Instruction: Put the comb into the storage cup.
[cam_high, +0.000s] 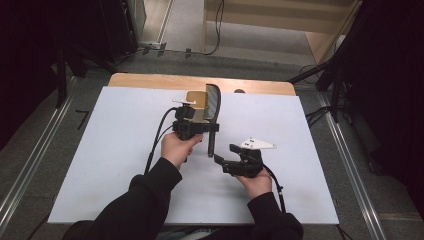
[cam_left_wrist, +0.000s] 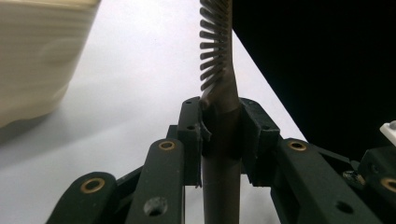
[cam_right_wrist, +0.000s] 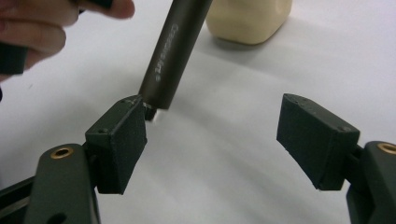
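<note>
Left hand-held gripper (cam_high: 192, 127) sits just left of the middle of the high view, and its two black jaws pinch a dark hairbrush (cam_high: 212, 112) by the handle. In the left gripper view the pads (cam_left_wrist: 191, 135) press on both sides of the round handle, and the brush (cam_left_wrist: 219, 60) goes up to the top of the frame with its short bristles sticking out to the left. In the high view the brush stands nearly upright over the white counter (cam_high: 115, 150), with its flat head at the top and the handle end pointing down toward the middle of the frame.

The right hand-held gripper (cam_high: 225, 162) is lower and to the right of the middle in the high view. Its jaws are spread wide and hold nothing. In the right gripper view the bottom end of the handle (cam_right_wrist: 173, 60) comes down from the top of the frame and sits right at the top corner of the left pad (cam_right_wrist: 119, 144); whether they touch is hard to tell. The other pad is well apart, at the right of the frame.

A cream-coloured tub (cam_high: 195, 102) stands on the counter just behind the brush. It shows in the upper left of the left gripper view (cam_left_wrist: 37, 60) and at the top of the right gripper view (cam_right_wrist: 247, 18).
</note>
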